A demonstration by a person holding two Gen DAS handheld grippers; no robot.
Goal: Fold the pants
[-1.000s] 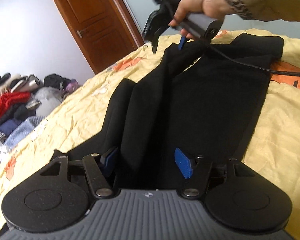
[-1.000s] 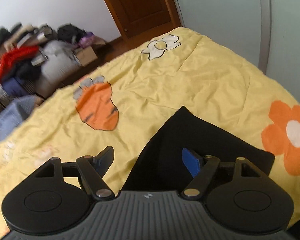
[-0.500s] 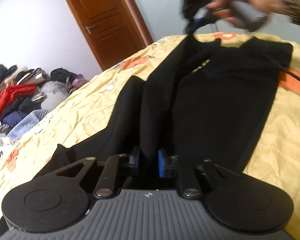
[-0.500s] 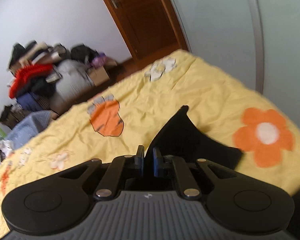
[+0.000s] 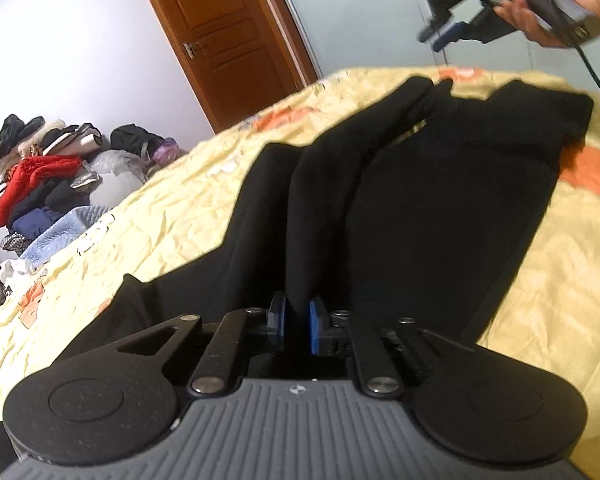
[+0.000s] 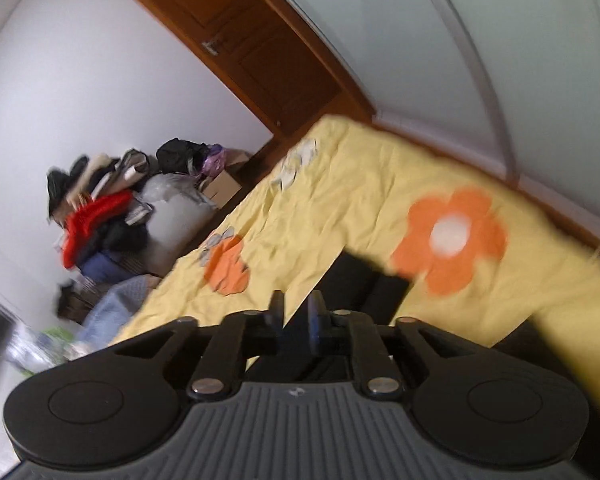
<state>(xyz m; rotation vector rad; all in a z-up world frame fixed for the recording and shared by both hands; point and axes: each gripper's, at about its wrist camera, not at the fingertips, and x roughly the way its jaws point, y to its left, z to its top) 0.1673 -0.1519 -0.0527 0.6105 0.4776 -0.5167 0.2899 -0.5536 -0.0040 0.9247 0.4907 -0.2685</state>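
Pants lie on the bed, a raised ridge pinched by the left gripper, its fingers easing apart, while the right gripper opens empty, apparently letting go.

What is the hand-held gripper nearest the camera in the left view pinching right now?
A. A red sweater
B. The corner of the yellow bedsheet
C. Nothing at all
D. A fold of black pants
D: in the left wrist view, a raised ridge of the black pants runs straight down between the blue pads of the left hand-held gripper, while the yellow bedsheet lies flat underneath.
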